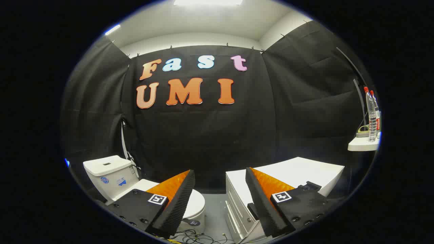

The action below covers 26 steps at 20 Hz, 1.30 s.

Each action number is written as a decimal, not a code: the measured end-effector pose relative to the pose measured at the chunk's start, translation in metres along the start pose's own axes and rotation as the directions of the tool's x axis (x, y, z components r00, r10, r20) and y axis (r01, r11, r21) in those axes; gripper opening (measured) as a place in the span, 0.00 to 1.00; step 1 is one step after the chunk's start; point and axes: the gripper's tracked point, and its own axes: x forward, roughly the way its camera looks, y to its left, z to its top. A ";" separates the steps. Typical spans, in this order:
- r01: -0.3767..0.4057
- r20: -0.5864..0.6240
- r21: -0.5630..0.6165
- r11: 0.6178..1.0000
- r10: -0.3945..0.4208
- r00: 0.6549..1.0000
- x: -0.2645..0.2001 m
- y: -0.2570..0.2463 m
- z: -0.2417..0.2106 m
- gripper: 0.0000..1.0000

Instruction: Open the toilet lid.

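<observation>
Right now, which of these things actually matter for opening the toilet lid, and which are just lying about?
For the job:
- toilet, beyond the left finger
- its lid, down and closed
- tongs, open, holding nothing

Just lying about:
- white cabinet with drawers, beyond the right finger
- bottles on a small shelf
- cables on the floor

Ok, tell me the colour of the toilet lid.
White, like the tank behind it. The toilet lid shows best in the gripper view, beyond the open gripper.
</observation>
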 end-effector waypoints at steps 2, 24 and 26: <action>0.004 0.002 0.002 1.000 -0.004 1.000 0.000 -0.002 0.000 0.97; 0.013 -0.001 0.014 1.000 -0.013 1.000 -0.001 -0.005 -0.001 0.97; 0.013 -0.003 0.015 1.000 -0.013 1.000 -0.001 -0.004 -0.001 0.97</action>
